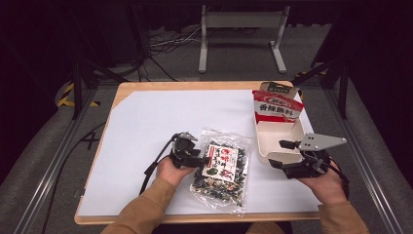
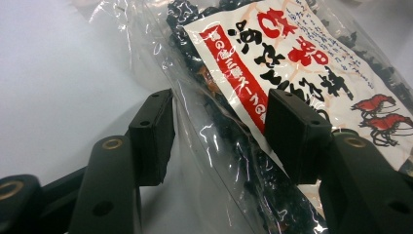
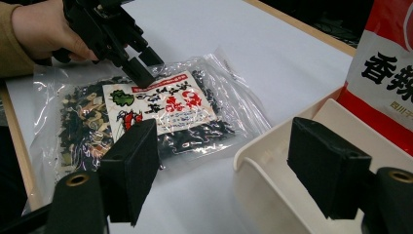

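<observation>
Clearly we should pinch the seaweed bag [image 1: 222, 169] at its crinkly clear edge: it looks light, soft and slippery. Our left gripper [image 2: 219, 131] straddles that edge, jaws apart, not pressing. Right gripper [image 3: 234, 170] gapes empty by the white tub [image 3: 272, 161], which holds a red-and-white pouch [image 3: 384, 73].

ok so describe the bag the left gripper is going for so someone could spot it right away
On the white sheet covering the table, look near the front edge, left of the white tray. The clear plastic bag lies flat there, full of dark dried bits, with a white label in red and black print. The red-and-white packet stands in the tray.
</observation>
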A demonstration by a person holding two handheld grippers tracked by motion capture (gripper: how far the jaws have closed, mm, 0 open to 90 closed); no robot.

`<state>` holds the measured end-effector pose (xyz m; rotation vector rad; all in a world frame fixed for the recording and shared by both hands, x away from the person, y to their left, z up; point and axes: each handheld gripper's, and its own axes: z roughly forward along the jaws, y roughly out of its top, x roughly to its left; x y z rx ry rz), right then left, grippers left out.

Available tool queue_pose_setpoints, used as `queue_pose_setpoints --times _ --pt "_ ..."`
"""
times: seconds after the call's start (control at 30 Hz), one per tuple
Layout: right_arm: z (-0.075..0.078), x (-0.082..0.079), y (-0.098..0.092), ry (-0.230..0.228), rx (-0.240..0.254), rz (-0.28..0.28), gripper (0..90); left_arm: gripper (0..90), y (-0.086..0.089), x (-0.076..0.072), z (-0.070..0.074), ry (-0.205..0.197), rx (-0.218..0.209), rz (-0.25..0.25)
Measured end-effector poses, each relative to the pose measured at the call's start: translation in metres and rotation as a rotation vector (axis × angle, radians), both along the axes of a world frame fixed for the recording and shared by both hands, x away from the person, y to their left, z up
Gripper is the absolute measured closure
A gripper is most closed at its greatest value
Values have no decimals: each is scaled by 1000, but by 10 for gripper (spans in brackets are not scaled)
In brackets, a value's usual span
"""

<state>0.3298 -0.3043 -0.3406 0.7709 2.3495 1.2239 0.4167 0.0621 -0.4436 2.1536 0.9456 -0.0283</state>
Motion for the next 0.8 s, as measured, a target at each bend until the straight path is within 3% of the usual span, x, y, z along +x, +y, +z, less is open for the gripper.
queue_pose_setpoints --times 0.1,0.3,0.7,0.8 --pt "0 0 1 3 2 4 267 541 -1 -1 0 15 -10 -10" --pt "0 0 2 4 4 10 266 613 -3 -1 0 43 -24 -19" --pt "0 -1 2 4 3 14 266 756 -9 -8 4 -18 4 3" --pt "-1 -1 2 3 2 17 266 819 -7 -8 4 -9 -7 11"
